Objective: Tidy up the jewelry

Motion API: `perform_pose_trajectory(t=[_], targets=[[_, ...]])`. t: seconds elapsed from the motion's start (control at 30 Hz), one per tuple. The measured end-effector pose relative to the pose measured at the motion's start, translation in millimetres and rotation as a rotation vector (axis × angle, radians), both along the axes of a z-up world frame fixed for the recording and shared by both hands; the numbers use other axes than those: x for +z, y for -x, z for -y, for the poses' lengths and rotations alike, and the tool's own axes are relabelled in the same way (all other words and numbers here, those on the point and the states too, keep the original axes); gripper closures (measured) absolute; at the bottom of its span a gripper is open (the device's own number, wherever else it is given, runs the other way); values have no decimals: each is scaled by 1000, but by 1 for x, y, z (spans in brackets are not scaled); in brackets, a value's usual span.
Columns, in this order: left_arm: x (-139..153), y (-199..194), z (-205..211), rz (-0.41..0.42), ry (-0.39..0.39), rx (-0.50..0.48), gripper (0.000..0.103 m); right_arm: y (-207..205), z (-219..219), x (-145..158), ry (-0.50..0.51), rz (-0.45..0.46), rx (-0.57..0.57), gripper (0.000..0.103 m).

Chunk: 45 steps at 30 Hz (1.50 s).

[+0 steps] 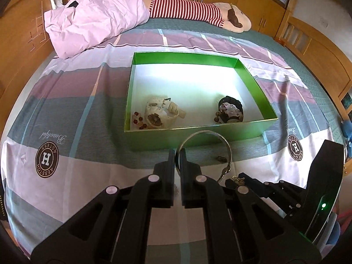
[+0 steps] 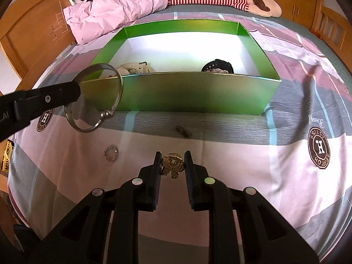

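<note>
My left gripper [image 1: 177, 154] is shut on a silver bangle [image 1: 204, 132], which hangs just above the bedsheet in front of the green box [image 1: 198, 136]. The right wrist view shows that gripper [image 2: 77, 88] and the bangle [image 2: 100, 65] at the left, near the box's [image 2: 187, 92] front corner. My right gripper [image 2: 172, 162] is shut on a small gold studded charm [image 2: 173, 165], low over the sheet. Inside the box lie a white watch [image 1: 158, 112], loose beads [image 1: 137, 118] and a black watch [image 1: 231, 107].
A sparkly ring [image 2: 111, 153] and a small dark piece [image 2: 183, 131] lie on the sheet in front of the box. A pink pillow [image 1: 94, 19] and a striped plush toy [image 1: 187, 10] lie at the far end of the bed. Wooden frames border the bed.
</note>
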<state>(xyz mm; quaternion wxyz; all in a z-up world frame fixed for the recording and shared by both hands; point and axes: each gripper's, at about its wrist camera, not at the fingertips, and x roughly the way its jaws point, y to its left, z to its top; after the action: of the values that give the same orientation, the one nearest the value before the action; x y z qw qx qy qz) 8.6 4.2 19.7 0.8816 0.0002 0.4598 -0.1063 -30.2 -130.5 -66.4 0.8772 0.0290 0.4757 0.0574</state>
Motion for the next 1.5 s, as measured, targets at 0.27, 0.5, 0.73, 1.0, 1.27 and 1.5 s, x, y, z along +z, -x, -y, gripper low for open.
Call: perform_pose_trajectory(t=[0.27,0.5,0.73,1.0,1.27,1.5], targets=[[-1,1,3,-2,-8,-8,99,-1,4,5,2,15,-10,82],[1,-2,-5,2,10,14,99,1,23,13,-6,51,-25,82],[-4,-6,0,-4,-7,15,99,-1,46,12,-20,59,-31,82],[3,-10,2,42,3,-1,99,-13,62,49,-32,153,7,82],[39,-22,-28,135,127,23,99,-32,62,90,-89,285,53,82],[36,-65,-32,60,237,65,99,-70,73,73,-150,248,43,82]])
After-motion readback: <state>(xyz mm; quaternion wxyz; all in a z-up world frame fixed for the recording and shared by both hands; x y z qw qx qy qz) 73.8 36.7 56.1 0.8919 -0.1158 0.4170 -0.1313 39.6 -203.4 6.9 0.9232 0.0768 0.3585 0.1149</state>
